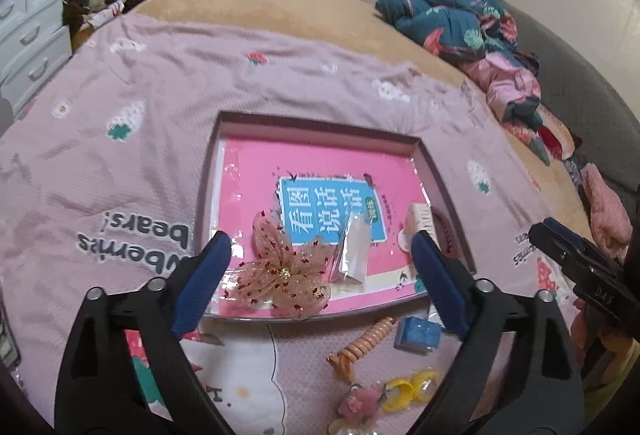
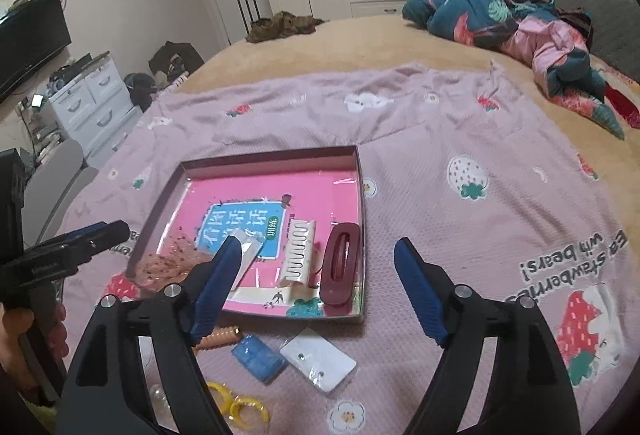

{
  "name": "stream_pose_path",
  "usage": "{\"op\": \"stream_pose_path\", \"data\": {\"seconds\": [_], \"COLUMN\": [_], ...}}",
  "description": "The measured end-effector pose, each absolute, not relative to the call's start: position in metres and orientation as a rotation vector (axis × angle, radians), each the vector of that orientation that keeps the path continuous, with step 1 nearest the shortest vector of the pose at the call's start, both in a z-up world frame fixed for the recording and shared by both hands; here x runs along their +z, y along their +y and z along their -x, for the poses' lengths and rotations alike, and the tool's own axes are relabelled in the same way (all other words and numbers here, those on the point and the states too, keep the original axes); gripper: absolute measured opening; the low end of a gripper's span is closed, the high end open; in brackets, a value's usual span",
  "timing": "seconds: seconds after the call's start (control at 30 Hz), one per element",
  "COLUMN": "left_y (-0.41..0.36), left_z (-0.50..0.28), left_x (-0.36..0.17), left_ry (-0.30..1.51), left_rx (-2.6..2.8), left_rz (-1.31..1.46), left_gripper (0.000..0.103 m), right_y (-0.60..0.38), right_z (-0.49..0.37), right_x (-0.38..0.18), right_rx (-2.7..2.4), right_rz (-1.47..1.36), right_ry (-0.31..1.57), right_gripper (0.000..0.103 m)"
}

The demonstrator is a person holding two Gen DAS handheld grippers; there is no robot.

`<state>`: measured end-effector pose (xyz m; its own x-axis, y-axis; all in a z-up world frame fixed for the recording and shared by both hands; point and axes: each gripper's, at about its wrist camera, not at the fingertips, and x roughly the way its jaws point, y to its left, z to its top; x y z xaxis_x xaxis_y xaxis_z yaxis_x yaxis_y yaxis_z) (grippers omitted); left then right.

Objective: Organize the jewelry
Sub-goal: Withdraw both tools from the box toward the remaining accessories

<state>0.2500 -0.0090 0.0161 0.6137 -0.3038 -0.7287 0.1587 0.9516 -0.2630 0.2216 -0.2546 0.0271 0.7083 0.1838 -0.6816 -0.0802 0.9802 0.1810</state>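
A shallow tray (image 1: 448, 191) (image 2: 362, 195) with a pink book as its floor lies on the bed. In it are a pink flower hair clip (image 1: 280, 271), a small clear bag (image 1: 352, 251), a cream claw clip (image 2: 298, 251) and a dark red clip (image 2: 340, 267). In front of the tray lie an orange coil tie (image 1: 368, 343), a blue box (image 1: 418, 335) (image 2: 258, 355), a white earring card (image 2: 318, 363) and yellow rings (image 1: 412, 387) (image 2: 240, 407). My left gripper (image 1: 320, 275) is open above the flower clip. My right gripper (image 2: 320, 283) is open and empty over the tray's near edge.
A pink strawberry-print sheet (image 2: 460, 219) covers the near part of the bed. Bundled blue and pink bedding (image 2: 512, 15) lies at the far right. White drawers (image 2: 92, 107) stand to the left, wardrobes behind. A small pink plush ornament (image 1: 356, 403) lies near the rings.
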Motion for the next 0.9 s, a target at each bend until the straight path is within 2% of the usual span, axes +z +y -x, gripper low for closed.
{"op": "stream_pose_path", "data": {"seconds": [0.17,0.8,0.9], "left_y": [-0.005,0.001,0.000], "left_z": [-0.234,-0.181,-0.173], "left_x": [0.036,0.061,0.059], "left_ry": [0.830,0.764,0.764], "left_rx": [-0.276,-0.288,-0.291], "left_rz": [0.195,0.183,0.175], "left_gripper": [0.093,0.094,0.094], "right_y": [-0.258,-0.258,-0.256], "right_z": [-0.204,-0.150,-0.142], "right_x": [0.044,0.081,0.082], "right_rx": [0.151,0.172,0.175], "right_rz": [-0.153,-0.135,-0.125], "right_ry": [0.741,0.668,0.670], "right_gripper": [0.079,0.079,0.084]}}
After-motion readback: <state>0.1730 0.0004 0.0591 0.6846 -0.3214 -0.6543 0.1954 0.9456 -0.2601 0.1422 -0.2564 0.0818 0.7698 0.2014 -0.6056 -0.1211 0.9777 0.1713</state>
